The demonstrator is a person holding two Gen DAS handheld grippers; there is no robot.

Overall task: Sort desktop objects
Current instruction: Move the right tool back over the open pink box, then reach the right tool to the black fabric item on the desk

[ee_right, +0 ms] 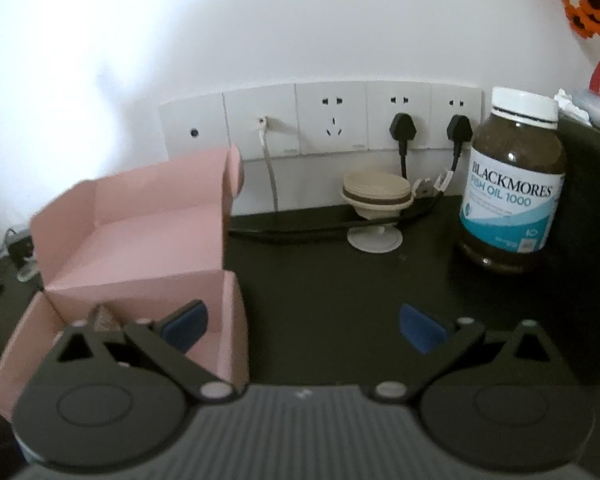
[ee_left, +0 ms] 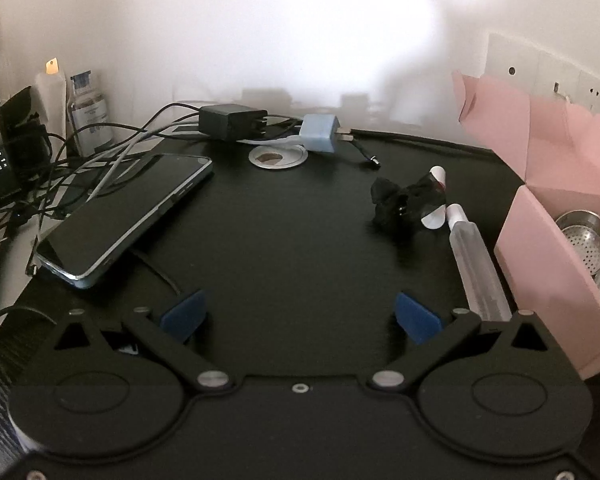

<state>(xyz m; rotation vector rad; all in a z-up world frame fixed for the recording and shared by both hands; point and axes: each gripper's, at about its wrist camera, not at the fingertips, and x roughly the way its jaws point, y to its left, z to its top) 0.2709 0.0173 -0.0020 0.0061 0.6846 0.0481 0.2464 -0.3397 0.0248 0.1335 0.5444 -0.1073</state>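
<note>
In the left wrist view the left gripper (ee_left: 300, 314) hangs with jaws spread and empty over the bench (ee_left: 284, 240); ahead of the right jaw lie a clear tube (ee_left: 476, 264) and crumpled black wrapper (ee_left: 404, 200), beside the pink box (ee_left: 548, 276). Best approach the tube lengthwise-on, straddling it squarely. In the right wrist view the right gripper (ee_right: 304, 326) is likewise released, its left jaw over that box, a fish-oil bottle (ee_right: 514, 184) beyond the right jaw.

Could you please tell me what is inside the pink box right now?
In the left wrist view, the pink box holds a metal strainer against its wall. The box's front wall hides whatever lies lower down.
</note>
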